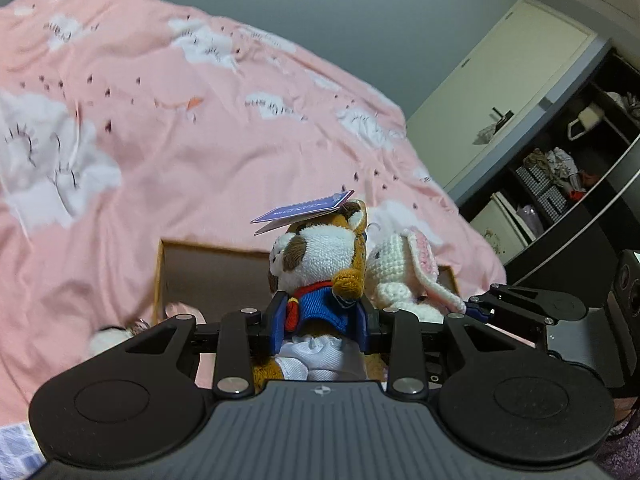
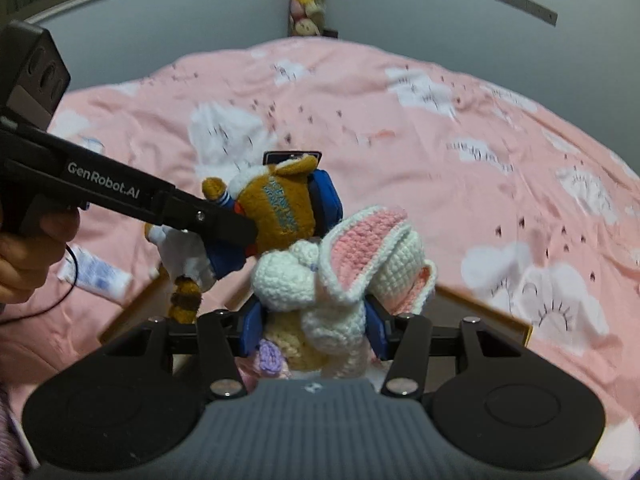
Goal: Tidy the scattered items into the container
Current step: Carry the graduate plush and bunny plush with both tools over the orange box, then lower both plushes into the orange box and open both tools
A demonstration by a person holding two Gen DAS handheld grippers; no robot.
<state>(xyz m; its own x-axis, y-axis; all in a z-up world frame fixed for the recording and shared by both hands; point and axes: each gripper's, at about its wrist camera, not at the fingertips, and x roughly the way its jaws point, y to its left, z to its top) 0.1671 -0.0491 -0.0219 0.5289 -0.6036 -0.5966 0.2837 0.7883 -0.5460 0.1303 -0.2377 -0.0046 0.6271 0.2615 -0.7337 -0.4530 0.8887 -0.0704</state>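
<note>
left claw (image 1: 320, 316) clamps plush dog (image 1: 320, 264) | right claw (image 2: 314, 320) clamps crochet bunny (image 2: 352, 264) | both above box rim (image 1: 208, 246) | bed (image 1: 200, 120) bare beyond

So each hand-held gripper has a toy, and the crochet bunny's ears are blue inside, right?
Not quite. The crochet bunny in the right hand-held gripper has ears that are pink inside, not blue; the right wrist view shows this best. The rest holds: the left hand-held gripper grips the plush tiger in its blue jacket, so each has a toy.
</note>
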